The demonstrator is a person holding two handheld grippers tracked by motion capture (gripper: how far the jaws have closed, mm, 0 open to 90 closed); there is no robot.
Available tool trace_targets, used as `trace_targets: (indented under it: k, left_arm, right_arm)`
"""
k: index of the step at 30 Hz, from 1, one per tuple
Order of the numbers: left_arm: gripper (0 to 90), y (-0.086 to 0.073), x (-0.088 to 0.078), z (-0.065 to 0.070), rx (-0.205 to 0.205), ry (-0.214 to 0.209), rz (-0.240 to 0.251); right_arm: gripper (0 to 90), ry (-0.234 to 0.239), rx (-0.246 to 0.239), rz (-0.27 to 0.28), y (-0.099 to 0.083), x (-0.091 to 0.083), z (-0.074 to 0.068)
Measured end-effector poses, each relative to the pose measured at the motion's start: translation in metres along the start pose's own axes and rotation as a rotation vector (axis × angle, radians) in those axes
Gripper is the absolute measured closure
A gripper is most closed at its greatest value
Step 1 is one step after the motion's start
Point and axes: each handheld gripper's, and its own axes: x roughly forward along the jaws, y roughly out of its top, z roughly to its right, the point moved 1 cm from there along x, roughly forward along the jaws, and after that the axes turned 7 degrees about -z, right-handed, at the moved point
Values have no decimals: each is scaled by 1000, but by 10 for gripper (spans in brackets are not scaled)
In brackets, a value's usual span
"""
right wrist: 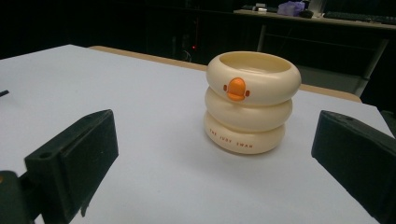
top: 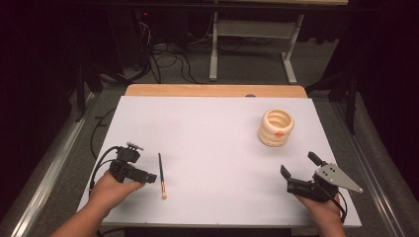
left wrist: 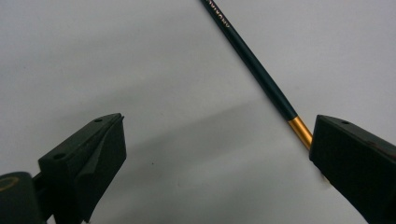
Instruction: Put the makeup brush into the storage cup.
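Note:
A thin dark-handled brush (top: 161, 175) with a gold ferrule and a pale tip lies on the white table (top: 212, 128) at the front left. My left gripper (top: 150, 177) sits just left of it, open and low over the table. In the left gripper view the brush handle (left wrist: 254, 63) runs diagonally and its ferrule (left wrist: 300, 132) passes behind the right jaw. A cream ribbed cup (top: 276, 127) with an orange beak mark stands at the back right. My right gripper (top: 299, 165) rests open at the front right, pointed at the cup (right wrist: 252, 100), well short of it.
The white sheet ends at a wooden strip (top: 215, 91) along the far edge. Beyond it stand a table frame (top: 252, 44) and floor cables (top: 168, 61). A metal rail (top: 47, 163) runs along the left side.

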Motion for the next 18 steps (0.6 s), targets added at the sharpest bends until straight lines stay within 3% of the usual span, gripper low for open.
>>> trace_targets:
  k: [13,18]
  left_arm:
    - [7,4,4,2,-32,3,-77]
    - [7,4,5,4,-23,9,-93]
  right_arm:
    - [19,2,3,1,0,0,0]
    - [19,-2,-1,1,0,-1,0]
